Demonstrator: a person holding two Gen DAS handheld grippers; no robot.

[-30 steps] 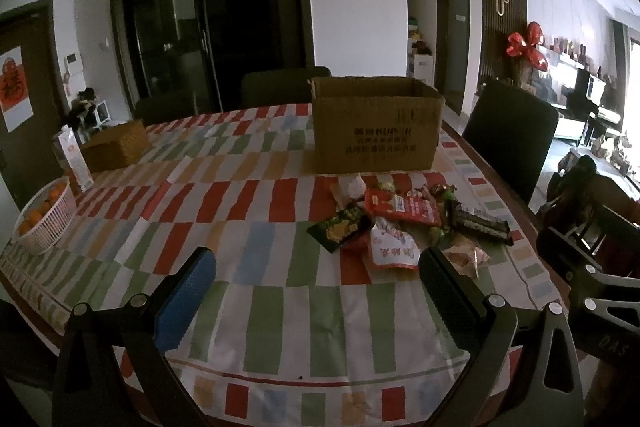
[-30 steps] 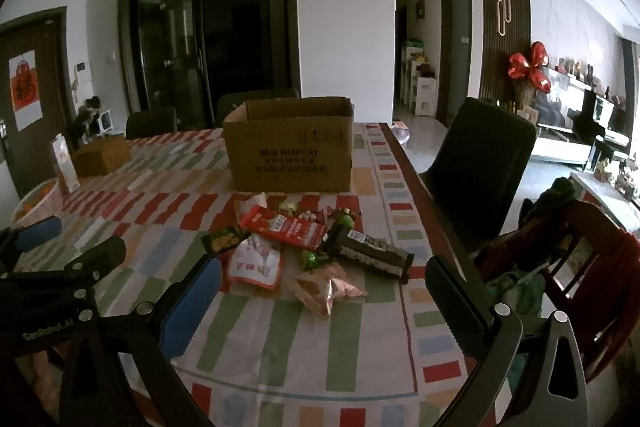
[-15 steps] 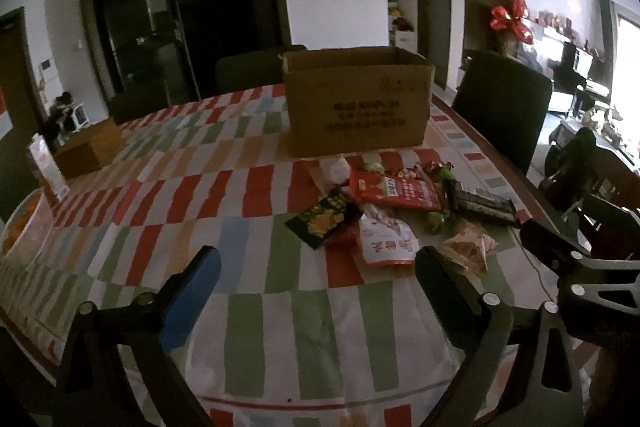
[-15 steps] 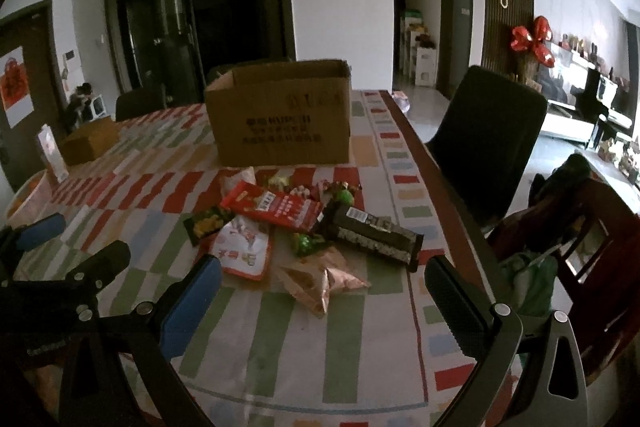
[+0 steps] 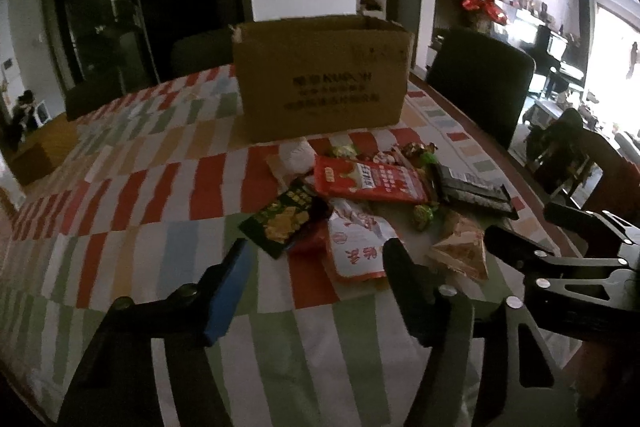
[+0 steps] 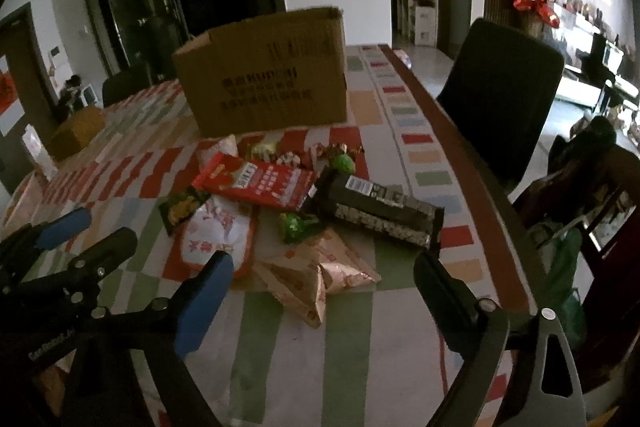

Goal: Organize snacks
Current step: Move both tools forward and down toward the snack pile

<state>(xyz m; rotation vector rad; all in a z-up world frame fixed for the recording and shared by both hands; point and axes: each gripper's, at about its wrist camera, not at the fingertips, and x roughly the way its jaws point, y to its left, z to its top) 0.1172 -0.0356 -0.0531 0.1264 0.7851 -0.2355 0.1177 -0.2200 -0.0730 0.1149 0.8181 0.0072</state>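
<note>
A pile of snacks lies on the striped tablecloth in front of an open cardboard box (image 5: 320, 87) (image 6: 264, 79). It holds a red packet (image 5: 368, 183) (image 6: 256, 183), a dark bar (image 5: 472, 191) (image 6: 380, 211), a green-black packet (image 5: 284, 219), a white-red packet (image 5: 356, 247) (image 6: 216, 231) and tan triangular packets (image 5: 460, 247) (image 6: 304, 279). My left gripper (image 5: 316, 251) hovers just short of the white-red packet, jaws closing with nothing pressed between them. My right gripper (image 6: 324, 261) stands over the tan packets, jaws wide and closing slightly, gripping nothing.
A black chair (image 5: 480, 83) (image 6: 500, 87) stands at the table's right edge. A wooden chair with bags (image 6: 580, 227) is at the near right. A small brown box (image 6: 78, 129) sits far left on the table.
Both grippers have come forward and down towards the snack pile, which now looks larger. The left jaws have narrowed clearly; the right jaws only a little.
</note>
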